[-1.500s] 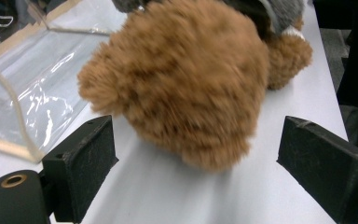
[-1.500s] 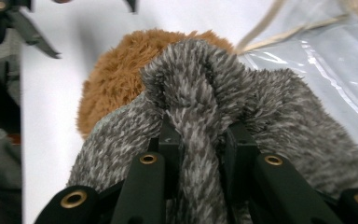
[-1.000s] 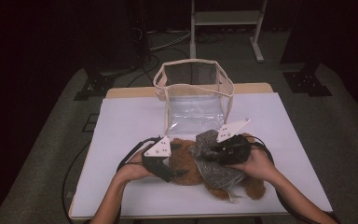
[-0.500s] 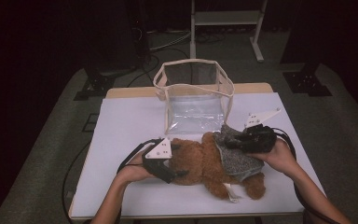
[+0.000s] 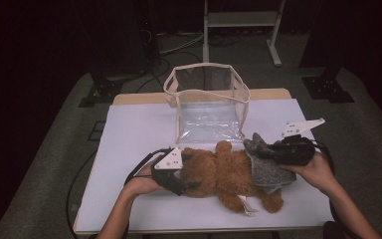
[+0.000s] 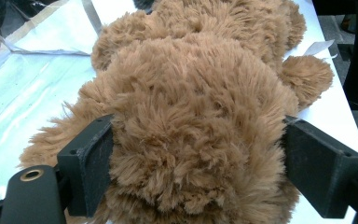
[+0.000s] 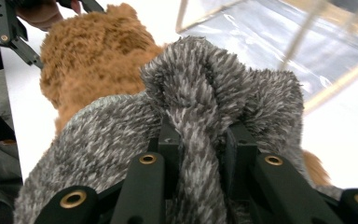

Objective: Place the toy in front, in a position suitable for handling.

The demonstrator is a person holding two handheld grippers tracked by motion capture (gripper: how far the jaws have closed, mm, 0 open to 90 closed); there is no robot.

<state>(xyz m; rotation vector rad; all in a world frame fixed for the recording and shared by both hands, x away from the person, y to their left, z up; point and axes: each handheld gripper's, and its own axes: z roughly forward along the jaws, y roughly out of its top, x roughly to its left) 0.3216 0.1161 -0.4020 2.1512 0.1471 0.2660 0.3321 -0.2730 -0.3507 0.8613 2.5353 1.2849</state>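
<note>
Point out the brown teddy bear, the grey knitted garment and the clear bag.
brown teddy bear [image 5: 219,172], high view, on its furry belly.
grey knitted garment [image 7: 121,126], right gripper view, on the knit left of the bunched fold.
clear bag [image 5: 209,122], high view, on its see-through front wall.

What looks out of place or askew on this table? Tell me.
The teddy bear lies flat with its grey knit garment bunched low around its legs. The right gripper pinches a fold of it, and the left gripper clamps the bear's head. The clear bag stands upright.
</note>
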